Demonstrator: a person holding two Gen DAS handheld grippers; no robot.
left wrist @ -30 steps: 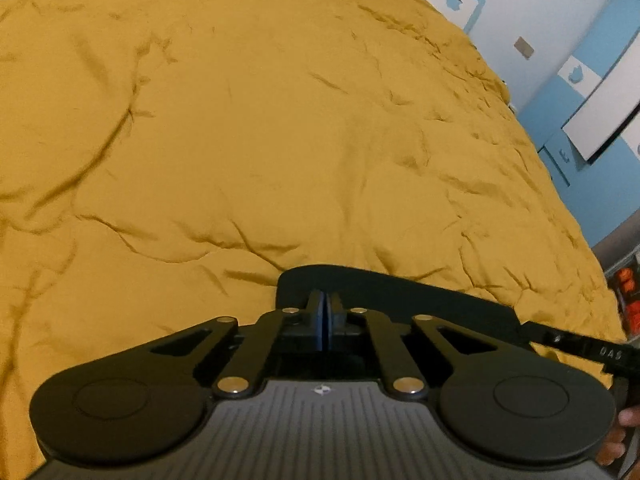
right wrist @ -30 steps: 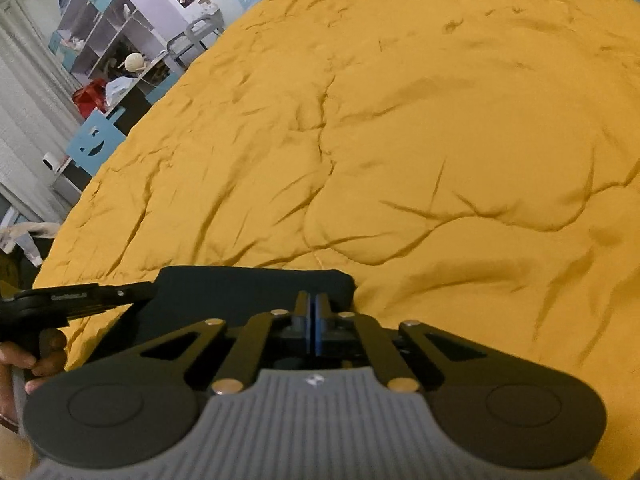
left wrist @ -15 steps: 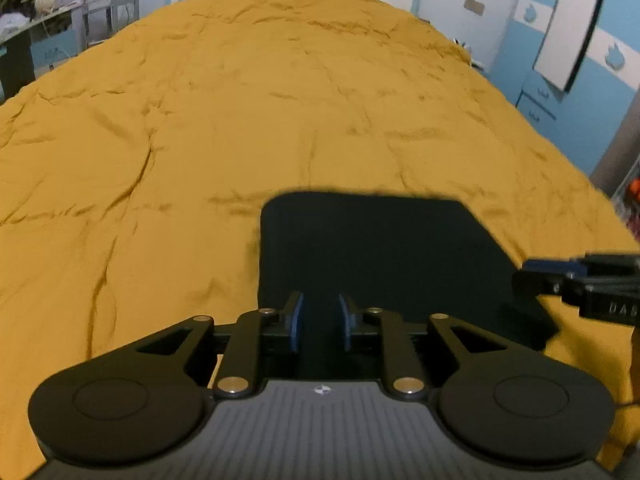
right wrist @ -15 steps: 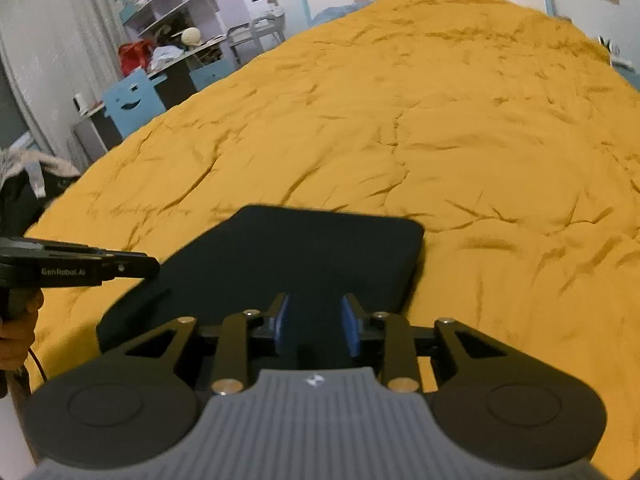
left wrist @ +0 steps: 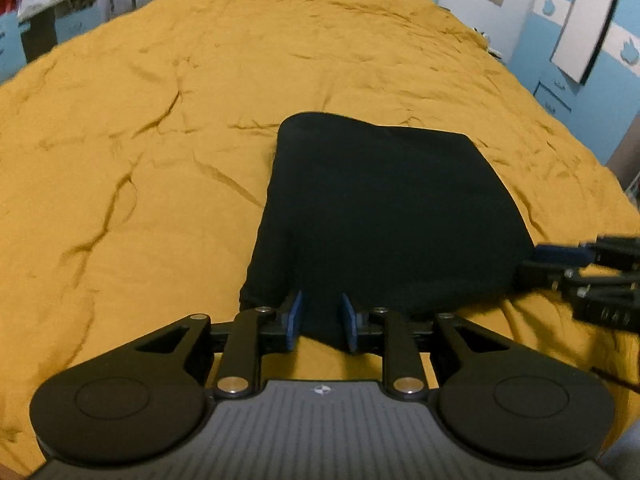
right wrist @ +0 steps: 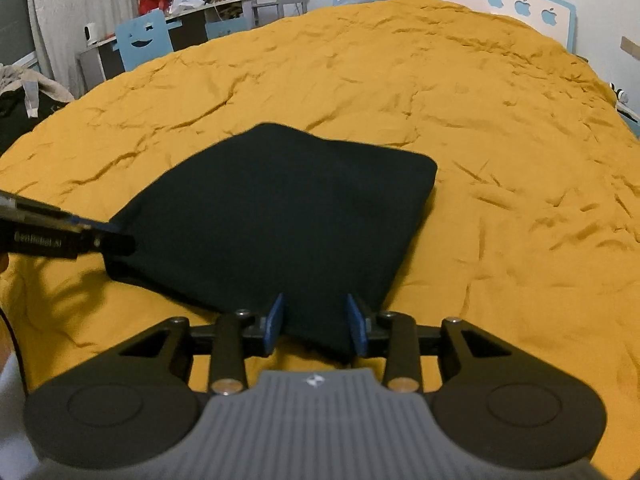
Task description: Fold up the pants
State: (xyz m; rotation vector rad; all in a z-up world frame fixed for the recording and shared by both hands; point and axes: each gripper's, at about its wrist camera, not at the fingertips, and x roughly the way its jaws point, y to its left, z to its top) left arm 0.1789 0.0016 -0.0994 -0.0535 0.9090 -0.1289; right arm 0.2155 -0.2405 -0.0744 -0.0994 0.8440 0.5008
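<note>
The black pants (left wrist: 384, 216) lie folded into a flat rectangle on the mustard-yellow bedspread (left wrist: 160, 160). They also show in the right wrist view (right wrist: 280, 216). My left gripper (left wrist: 320, 322) is open, its blue pads on either side of the near left corner of the fold. My right gripper (right wrist: 315, 326) is open over the near right corner. Each gripper shows in the other's view, the right one (left wrist: 560, 258) at the right edge and the left one (right wrist: 100, 234) at the left edge, both beside the fold.
The bedspread (right wrist: 500, 160) is wrinkled and stretches far beyond the pants. A blue headboard with apple shapes (right wrist: 524, 6) stands at the far end. A desk, shelves and a blue chair (right wrist: 142, 42) stand left of the bed. Blue cabinets (left wrist: 560, 92) stand on the right.
Both grippers were shut on the pants' near edge a second ago. They have opened, let go and pulled back, so the folded pants now lie flat in full view.
</note>
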